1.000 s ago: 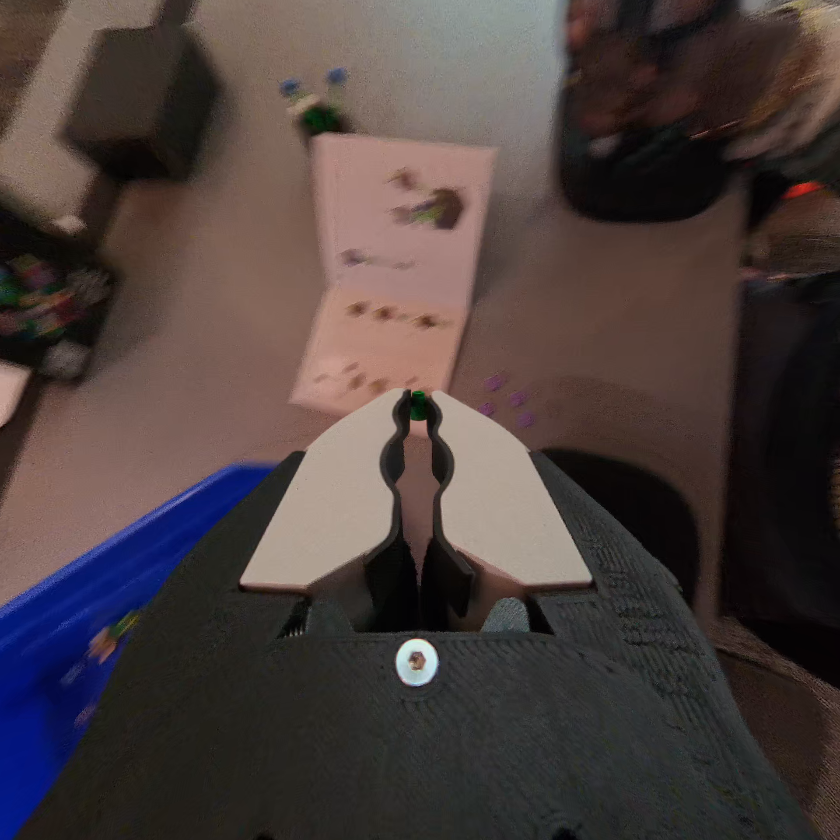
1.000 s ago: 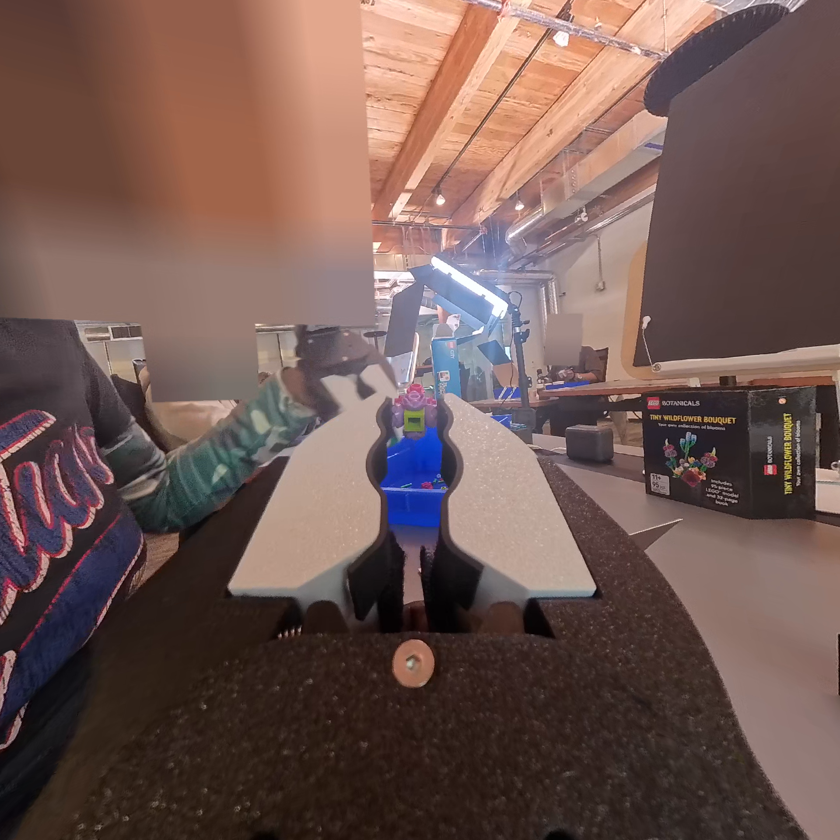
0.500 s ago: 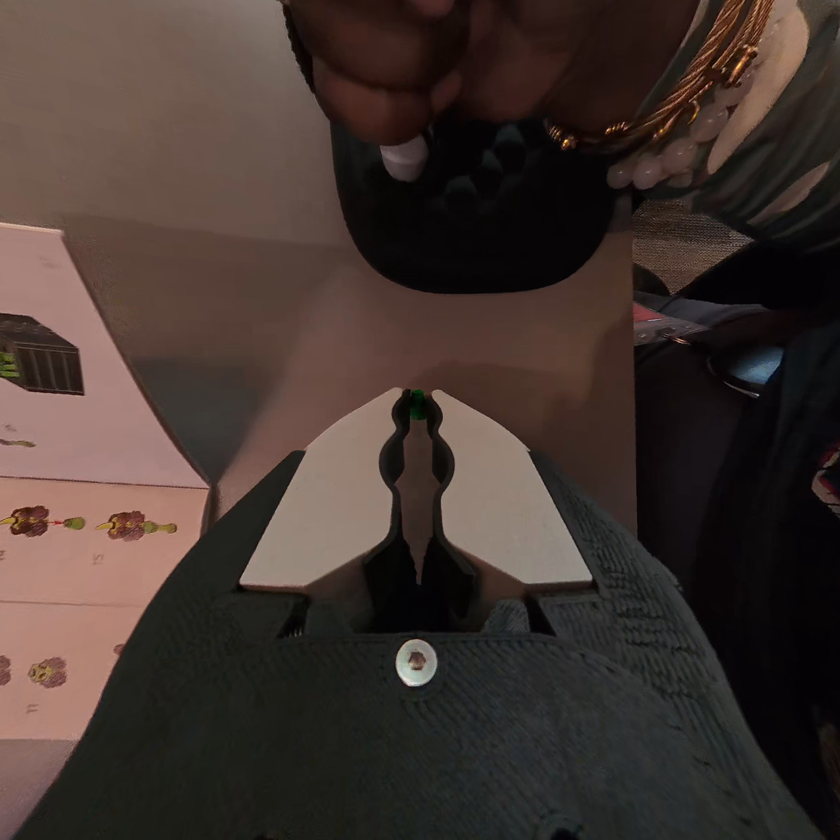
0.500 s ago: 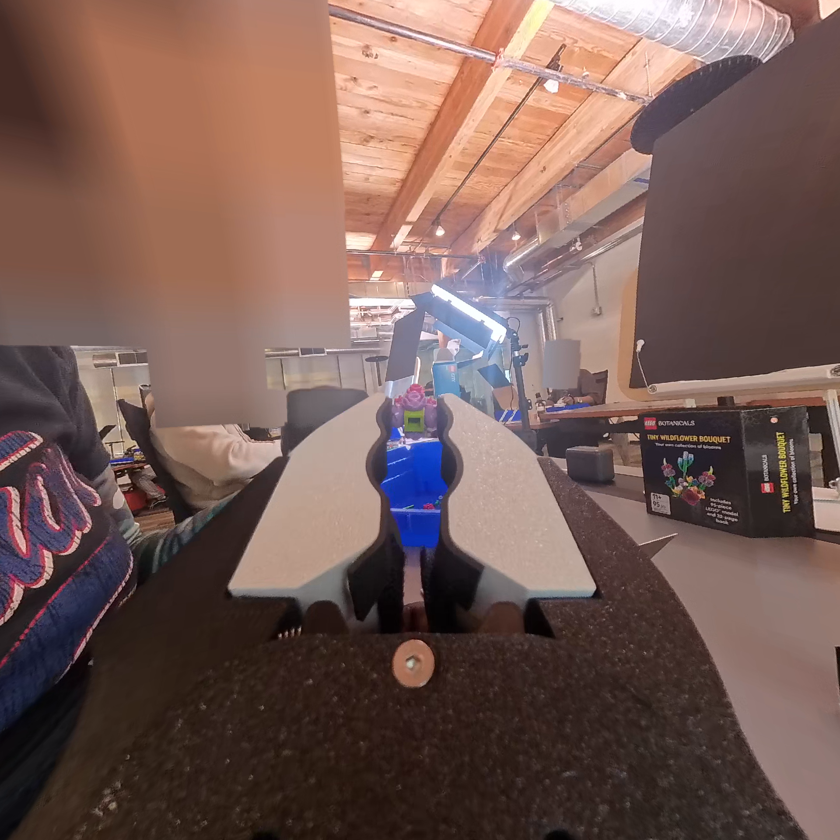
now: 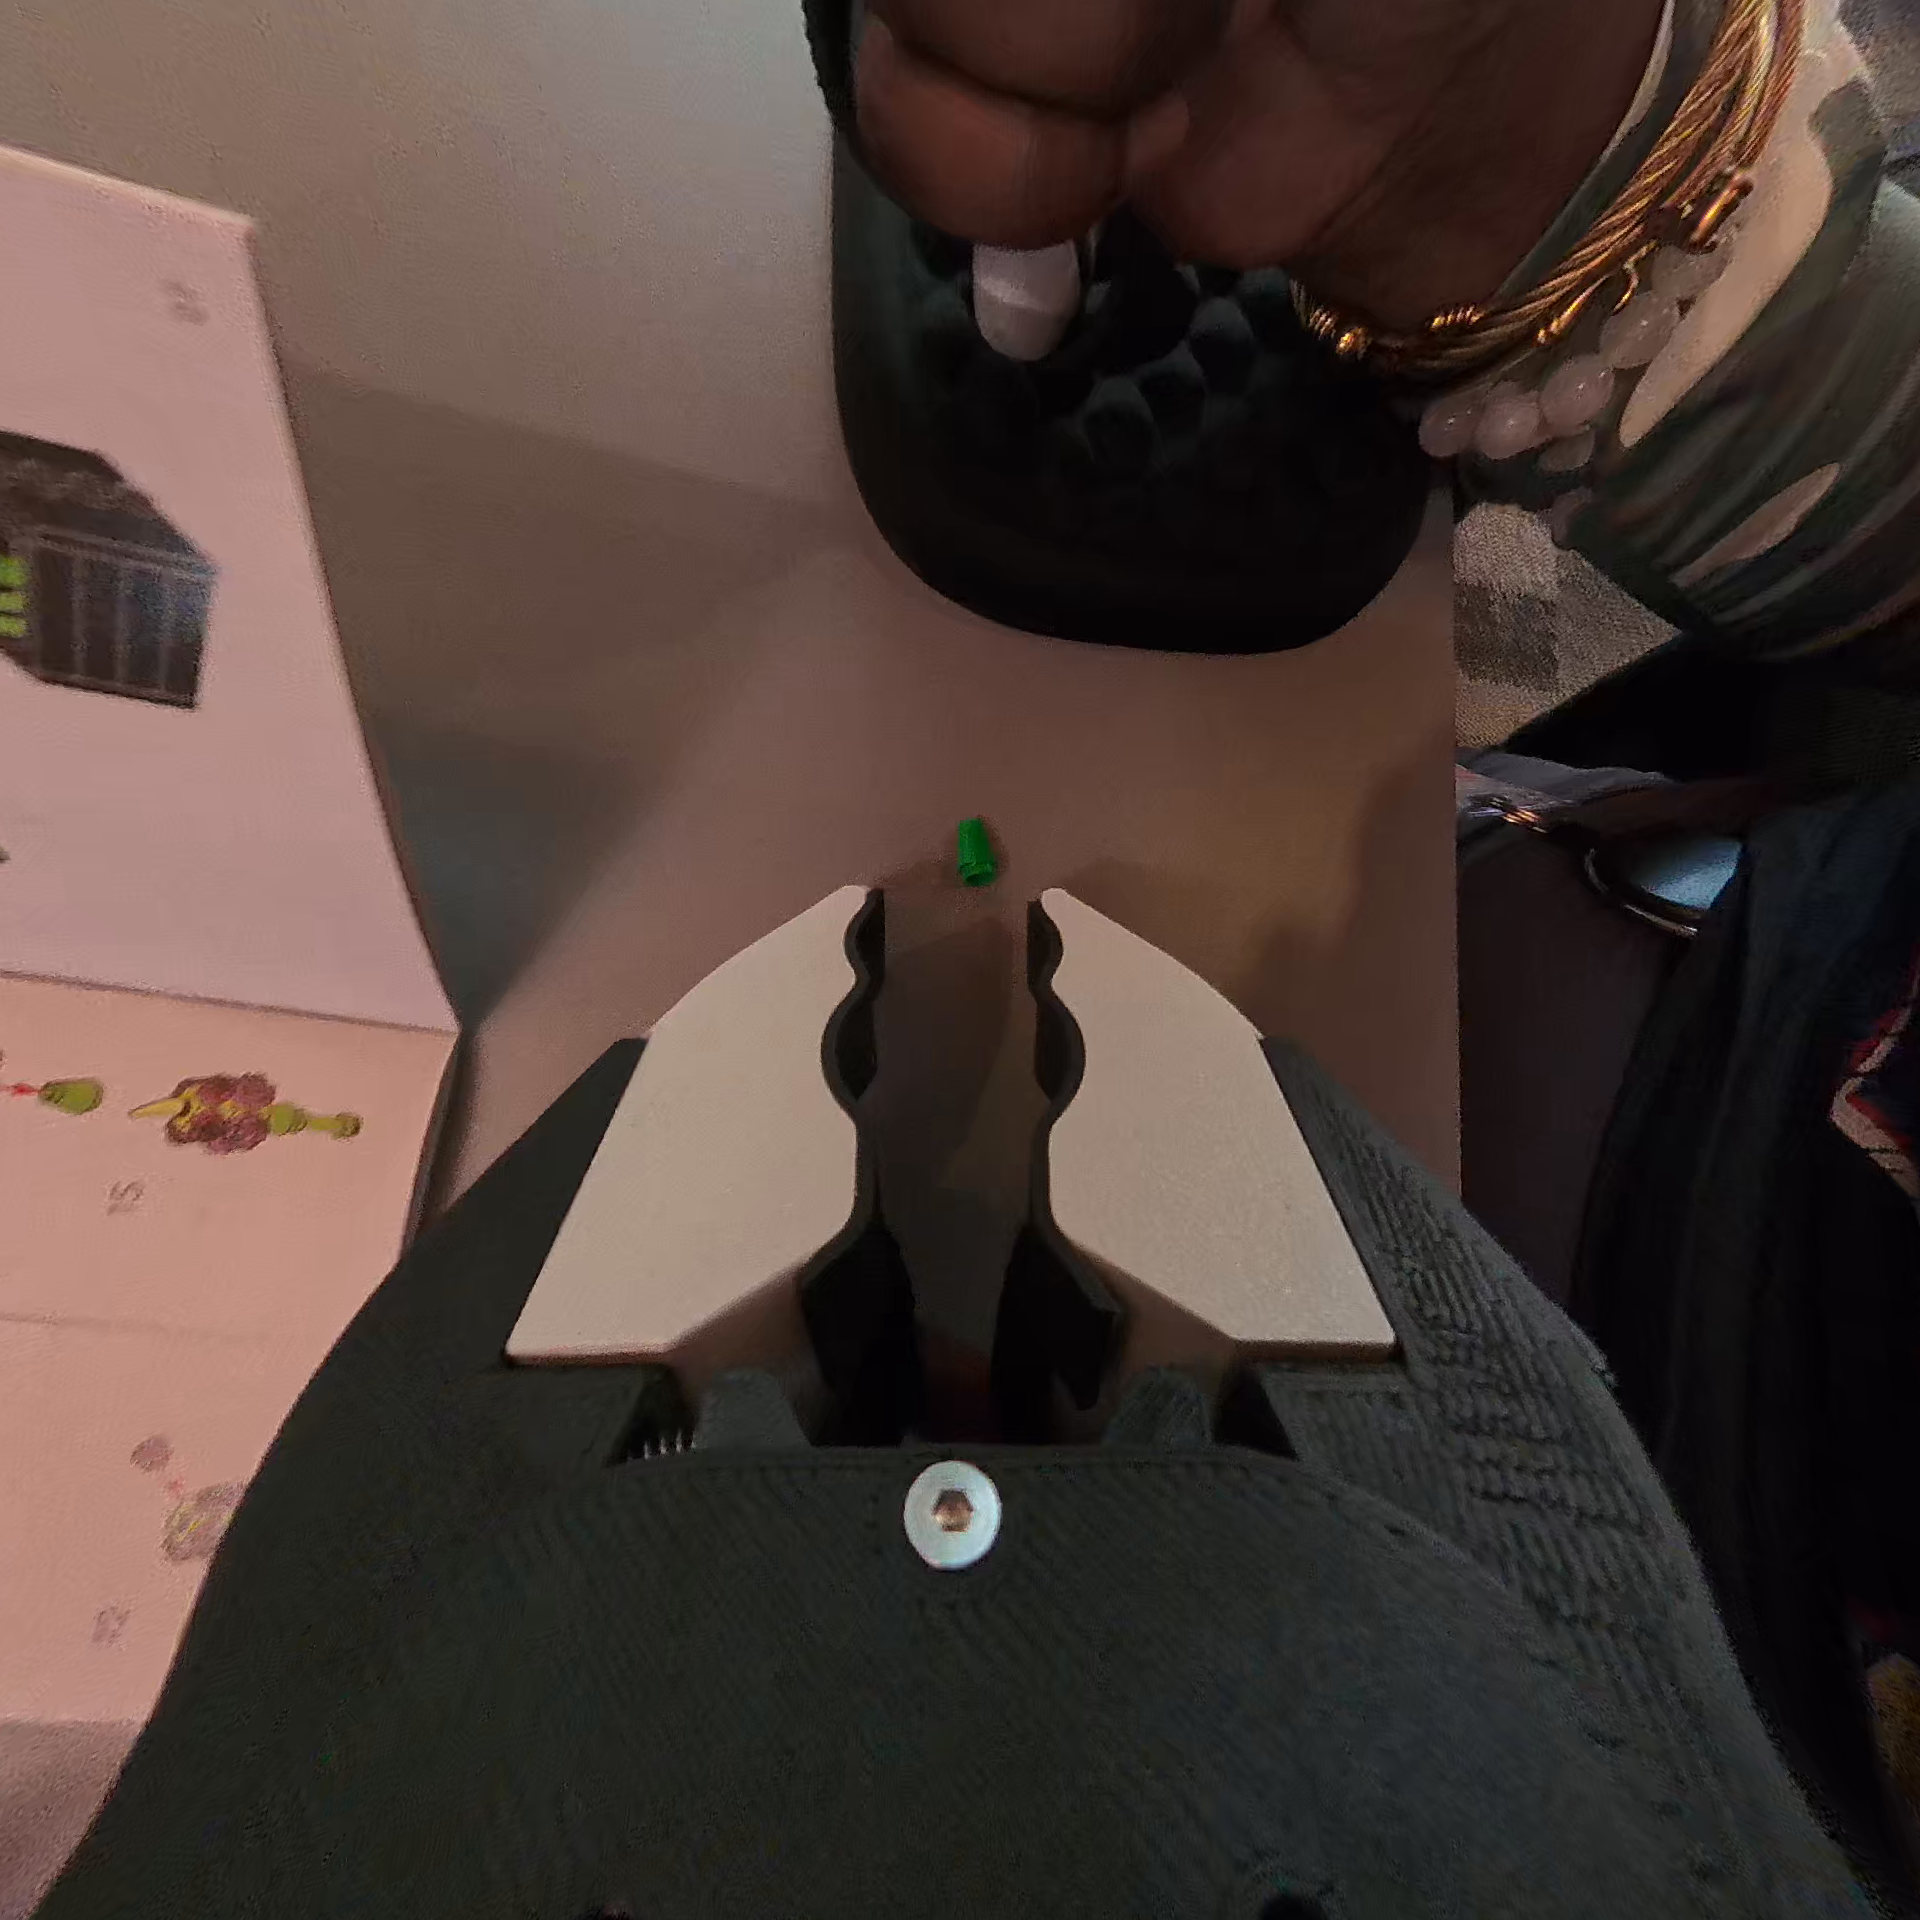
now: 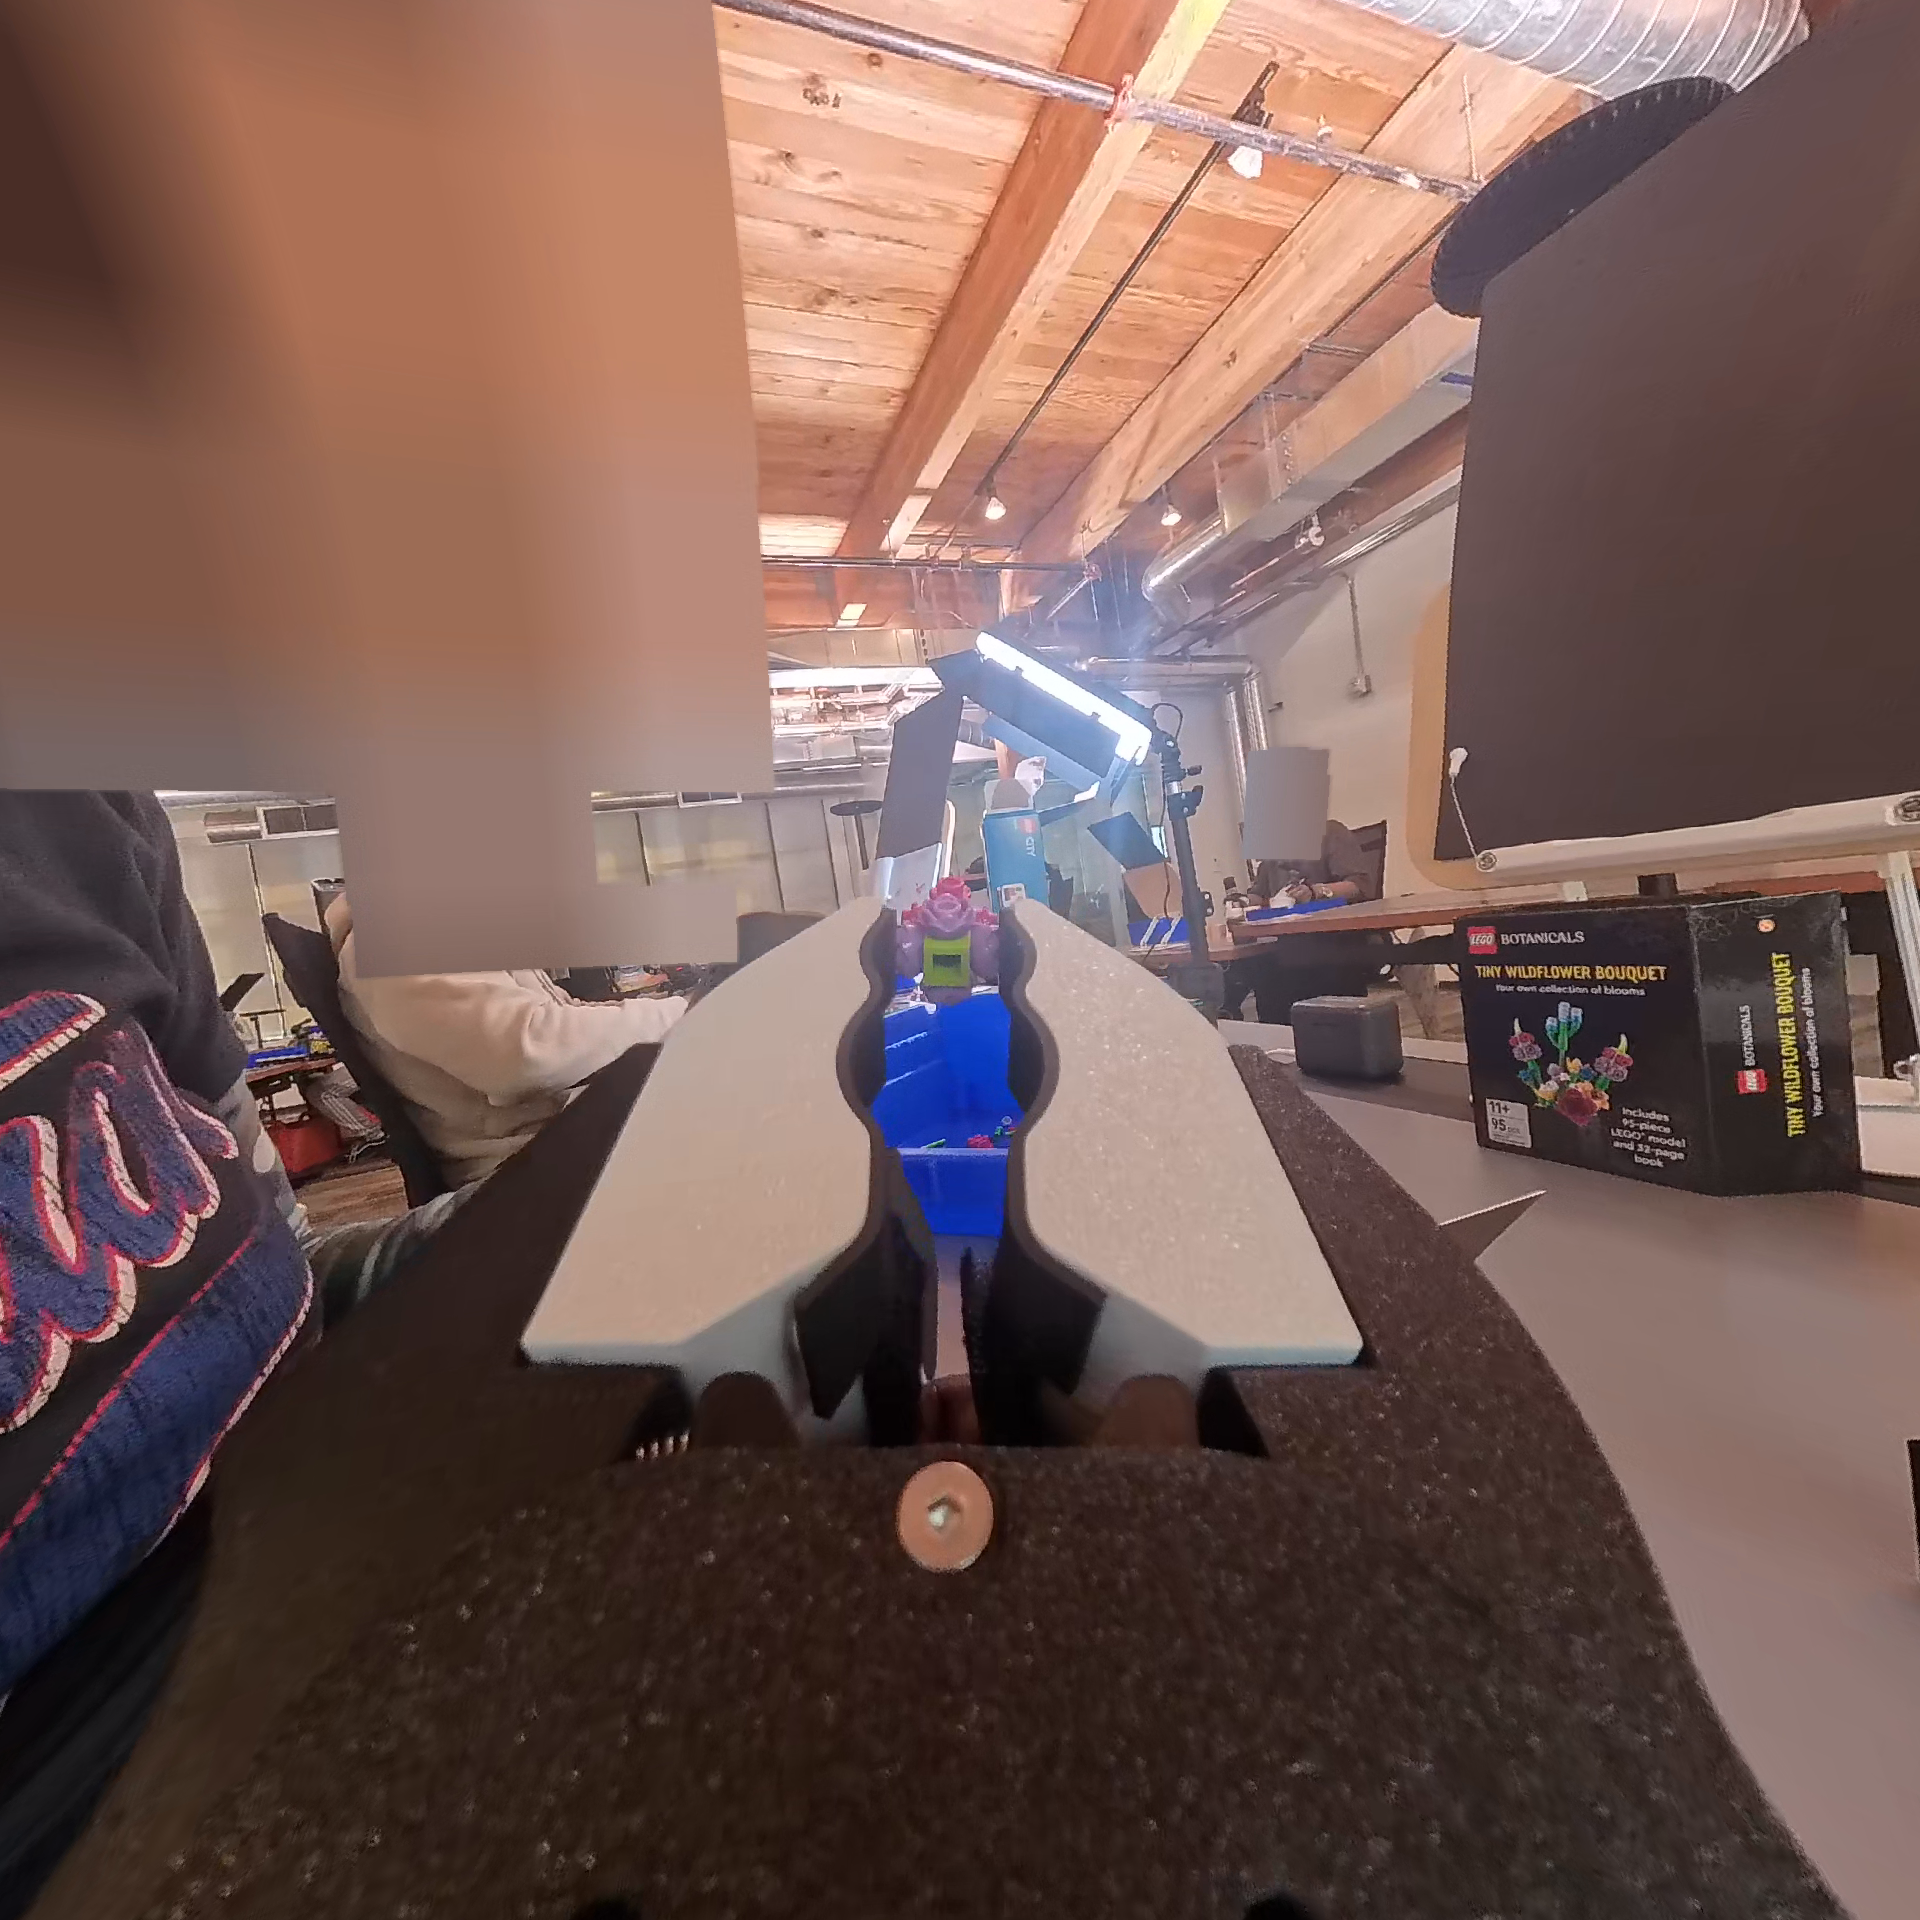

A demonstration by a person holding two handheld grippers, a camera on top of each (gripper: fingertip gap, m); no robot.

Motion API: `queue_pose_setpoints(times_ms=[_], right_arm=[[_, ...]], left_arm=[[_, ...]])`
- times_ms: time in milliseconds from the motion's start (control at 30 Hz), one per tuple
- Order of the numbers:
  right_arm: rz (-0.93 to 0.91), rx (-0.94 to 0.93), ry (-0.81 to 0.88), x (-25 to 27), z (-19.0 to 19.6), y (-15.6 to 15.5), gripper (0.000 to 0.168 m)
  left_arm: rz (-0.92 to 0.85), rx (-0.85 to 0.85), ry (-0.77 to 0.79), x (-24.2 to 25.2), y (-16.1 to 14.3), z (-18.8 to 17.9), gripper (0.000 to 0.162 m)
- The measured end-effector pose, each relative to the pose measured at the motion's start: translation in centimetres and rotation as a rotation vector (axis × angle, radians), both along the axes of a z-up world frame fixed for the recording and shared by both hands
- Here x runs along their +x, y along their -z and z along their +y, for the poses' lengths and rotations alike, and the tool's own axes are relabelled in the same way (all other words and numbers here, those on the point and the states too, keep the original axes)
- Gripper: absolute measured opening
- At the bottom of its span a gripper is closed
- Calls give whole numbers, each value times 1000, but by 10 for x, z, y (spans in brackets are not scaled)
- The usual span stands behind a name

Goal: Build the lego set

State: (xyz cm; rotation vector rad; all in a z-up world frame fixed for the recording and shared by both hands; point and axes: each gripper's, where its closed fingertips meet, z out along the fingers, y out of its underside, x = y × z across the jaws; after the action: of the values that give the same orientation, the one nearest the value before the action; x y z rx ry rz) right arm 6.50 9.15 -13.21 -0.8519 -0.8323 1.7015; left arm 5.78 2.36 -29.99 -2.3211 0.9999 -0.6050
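Left gripper spread wide, empty; small green piece at 12 o'clock off fingertips, seemingly resting on table. Right gripper clamps purple flower assembly; blue bin beyond.

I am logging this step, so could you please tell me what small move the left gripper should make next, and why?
Probably ease the left gripper forward and close it on the small green piece. That piece lies loose on the table just past the open fingertips, while the right gripper holds the purple flower piece, seemingly waiting for it.
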Motion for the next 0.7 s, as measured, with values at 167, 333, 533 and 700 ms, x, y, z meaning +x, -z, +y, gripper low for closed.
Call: queue_pose_setpoints(times_ms=[167,333,533,700], right_arm=[[-35,-11,-37,-5,-3,4,18],[-96,-29,-134,-13,-13,11,18],[-248,-4,-303,-28,-38,30,19],[-352,-100,-380,-36,-38,42,18]], left_arm=[[-152,262,-57,-15,-38,19,34],[-364,718,-266,-42,-108,48,37],[-425,921,-73,-22,-133,32,38],[-126,1212,42,-24,-131,25,39]])
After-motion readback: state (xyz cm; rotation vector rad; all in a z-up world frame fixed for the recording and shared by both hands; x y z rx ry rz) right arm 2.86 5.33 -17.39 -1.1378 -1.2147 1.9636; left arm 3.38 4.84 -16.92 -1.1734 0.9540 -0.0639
